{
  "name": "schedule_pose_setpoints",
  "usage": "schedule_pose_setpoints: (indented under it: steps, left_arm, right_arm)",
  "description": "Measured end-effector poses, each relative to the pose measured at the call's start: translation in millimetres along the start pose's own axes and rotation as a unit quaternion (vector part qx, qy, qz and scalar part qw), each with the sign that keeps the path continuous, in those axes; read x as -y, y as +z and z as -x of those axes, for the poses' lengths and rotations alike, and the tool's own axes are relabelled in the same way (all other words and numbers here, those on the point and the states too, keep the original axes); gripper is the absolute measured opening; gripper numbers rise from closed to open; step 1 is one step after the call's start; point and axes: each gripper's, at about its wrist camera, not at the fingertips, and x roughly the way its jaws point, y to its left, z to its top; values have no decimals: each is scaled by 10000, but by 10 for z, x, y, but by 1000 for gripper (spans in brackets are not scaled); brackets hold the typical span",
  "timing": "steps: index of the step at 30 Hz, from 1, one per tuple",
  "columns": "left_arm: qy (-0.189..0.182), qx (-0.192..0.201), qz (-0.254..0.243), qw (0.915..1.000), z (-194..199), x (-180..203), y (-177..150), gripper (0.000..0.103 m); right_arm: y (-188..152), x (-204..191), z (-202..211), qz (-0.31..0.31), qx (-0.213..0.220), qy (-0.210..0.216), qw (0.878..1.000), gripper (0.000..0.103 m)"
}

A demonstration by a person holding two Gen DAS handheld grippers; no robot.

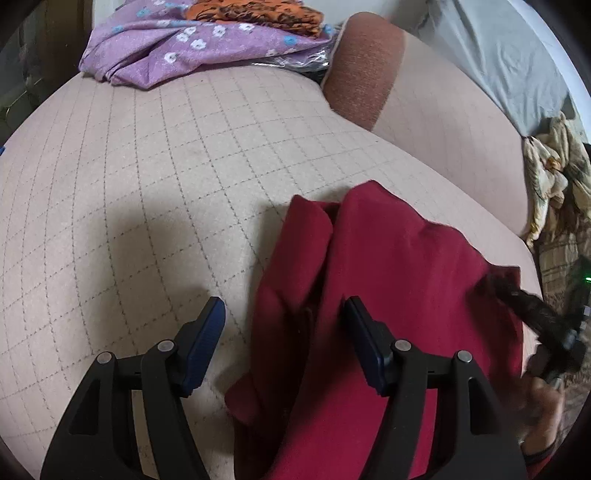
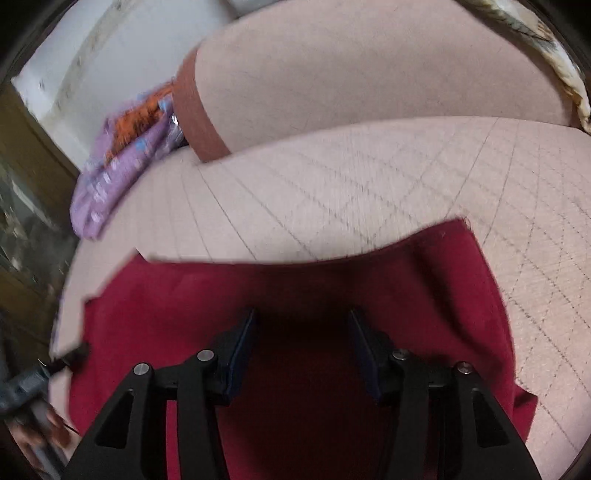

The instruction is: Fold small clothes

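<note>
While both the left gripper [image 1: 284, 314] and right gripper [image 2: 303, 325] hang agape over the crumpled dark-red cloth garment [image 1: 369, 295], each should pinch 1 corner cleanly, I judge.

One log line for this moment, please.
step: folding | red garment bunched on sofa | left gripper open, at its edge | right gripper open, over it

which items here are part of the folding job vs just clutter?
Job: red garment, left hand-held gripper and right hand-held gripper, both open above it.
Clutter: purple floral cloth, orange printed cloth, grey pillow, patterned fabric.
</note>
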Motion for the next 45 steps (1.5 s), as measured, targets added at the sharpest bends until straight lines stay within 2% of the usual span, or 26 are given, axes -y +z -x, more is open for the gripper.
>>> schedule_pose_setpoints:
  steps: [2,3,6,9,13,14,16,17,18,19,20,22,25,27,32,33,34,35,36,37,38,40,41,42,43,45]
  left_arm:
    - [-32,137,-155,9998,102,25,-11,66]
    - [-56,224,-196,9995,174,37,-21,66]
    - [-262,301,-245,9989,333,58,-69,66]
    - [-371,241,-222,9988,416,62,-135,66]
    - [-311,-25,-347,9989,417,42,-343,66]
    - [-250,-73,-350,9990,392,22,-402,66]
    - [-235,-149,-281,9992,319,-30,-490,66]
    - [-275,-267,-263,9989,268,-52,-531,66]
    - [-341,-390,-268,9983,231,-60,-571,54]
    - [-448,-434,-286,9976,220,-66,-606,34]
    - [-519,-423,-338,9972,239,-57,-630,28]
    - [-476,-365,-438,9972,301,-37,-655,12]
    - [-473,-322,-565,9968,427,-41,-768,9]
    - [-381,-296,-632,9968,468,-79,-867,9]
    - [-480,-393,-425,9972,401,-207,-852,8]
    - [-520,-383,-400,9971,413,-212,-837,9]
    - [-547,-352,-386,9971,425,-209,-830,9]
    - [-561,-320,-380,9972,435,-217,-829,9]
    - [-552,-314,-389,9972,427,-214,-826,9]
    - [-538,-333,-418,9971,409,-198,-826,9]
    - [-517,-341,-445,9971,393,-183,-830,9]
    - [-486,-348,-498,9970,379,-180,-837,9]
    - [-488,-345,-498,9970,382,-179,-837,9]
    - [-504,-344,-479,9970,391,-186,-837,10]
    - [-542,-328,-440,9970,412,-205,-833,10]
    - [-499,-262,-440,9974,448,-212,-827,17]
  right_arm:
    - [-74,-15,344,88,202,186,9996,53]
    - [-139,-5,484,104,252,229,9994,58]
    - [-480,163,1009,125,271,164,9994,62]
    - [-733,317,1244,99,193,105,9997,63]
    - [-1002,321,1218,263,-71,94,9996,61]
    - [-1070,328,1177,304,-141,42,9994,59]
    - [-1197,331,1050,390,-359,4,9986,43]
    - [-1235,323,1007,458,-356,-133,9982,26]
    - [-1254,324,1019,485,-276,-175,9983,12]
    - [-1262,349,1076,402,-202,-11,9990,9]
    - [-1264,372,1143,308,-158,129,9993,6]
    - [-1276,403,1294,202,-21,367,9991,6]
    - [-1363,345,1466,375,33,279,9989,6]
    - [-1471,350,1579,392,63,286,9988,0]
    - [-1580,613,1419,63,-214,-26,9997,0]
    - [-1561,656,1415,-37,-233,44,9997,8]
    - [-1529,694,1448,-193,-176,221,9994,10]
    - [-1498,704,1487,-276,-100,305,9991,23]
    - [-1435,684,1500,-288,-21,347,9990,50]
    - [-1410,654,1496,-234,30,338,9991,58]
    - [-1368,602,1465,-129,81,289,9995,61]
    - [-1323,494,1315,79,37,285,9996,56]
    - [-1329,458,1227,131,-53,283,9995,40]
    - [-1332,425,1111,163,-199,237,9994,9]
    - [-1347,394,1051,190,-276,131,9994,6]
    - [-1375,361,1142,220,-186,355,9990,5]
